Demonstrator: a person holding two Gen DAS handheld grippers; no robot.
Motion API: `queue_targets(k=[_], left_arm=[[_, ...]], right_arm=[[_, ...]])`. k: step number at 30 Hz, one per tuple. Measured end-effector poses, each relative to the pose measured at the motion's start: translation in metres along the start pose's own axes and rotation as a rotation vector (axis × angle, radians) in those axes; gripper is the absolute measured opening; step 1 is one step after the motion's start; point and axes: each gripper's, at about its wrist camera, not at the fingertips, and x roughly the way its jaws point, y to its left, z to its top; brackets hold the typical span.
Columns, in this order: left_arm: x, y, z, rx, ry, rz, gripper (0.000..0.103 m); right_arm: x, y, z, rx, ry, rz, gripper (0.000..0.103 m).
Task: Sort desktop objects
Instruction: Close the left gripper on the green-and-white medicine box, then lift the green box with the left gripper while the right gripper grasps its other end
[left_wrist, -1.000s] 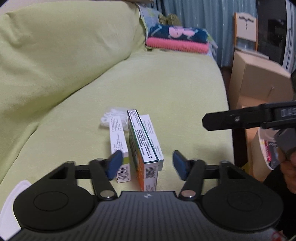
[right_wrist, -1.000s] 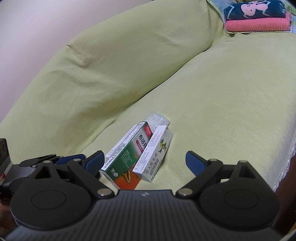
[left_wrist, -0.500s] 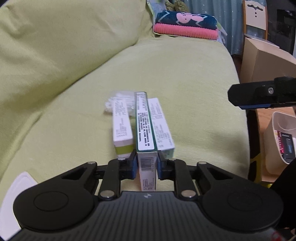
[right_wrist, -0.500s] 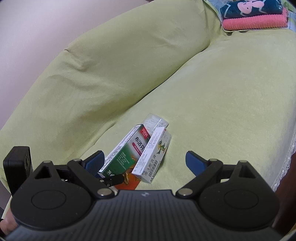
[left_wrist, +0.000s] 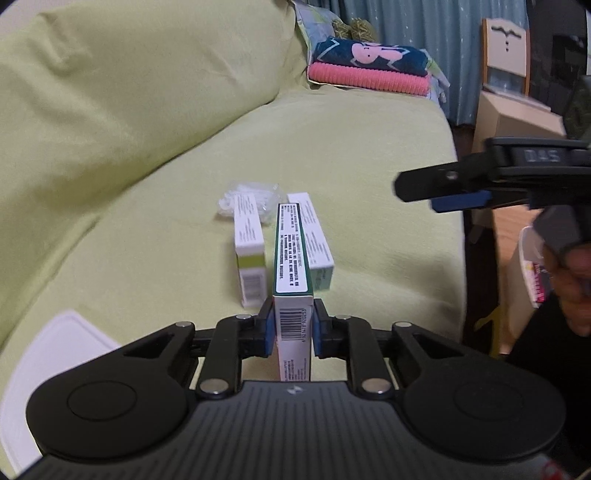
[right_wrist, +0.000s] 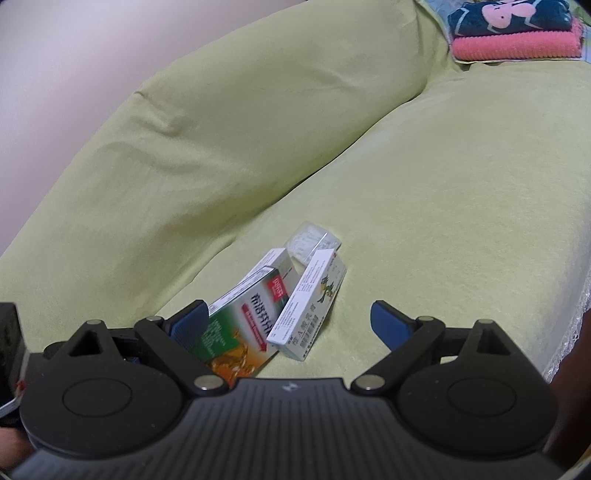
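The left gripper (left_wrist: 293, 326) is pinching the green box (left_wrist: 291, 258) across its narrow faces; light, crushable cardboard, probably. The right gripper (right_wrist: 291, 325) is hanging wide, empty.

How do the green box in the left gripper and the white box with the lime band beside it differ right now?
The green box is clamped between the left gripper's pads; the white box with the lime band lies free on the sofa cover. The green box is taller and mostly green and orange; the white box is lower, slimmer and mostly white. Both are long cartons standing on a narrow side, pointing the same way, with barcodes on the near end.
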Motion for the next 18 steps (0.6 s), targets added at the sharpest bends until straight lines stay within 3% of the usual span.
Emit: queue_targets(k=[11,18], left_arm=[[-0.014,0.002,-0.028,-0.011,0.003,-0.084,0.022],[-0.019,0.007,-0.030,0.119,0.027,-0.132,0.022]], right_arm=[[0.009,0.020,-0.008,-0.098,0.070,0.024,0.095],[0.013,0.020,-0.007,-0.101,0.119,0.068,0.096]])
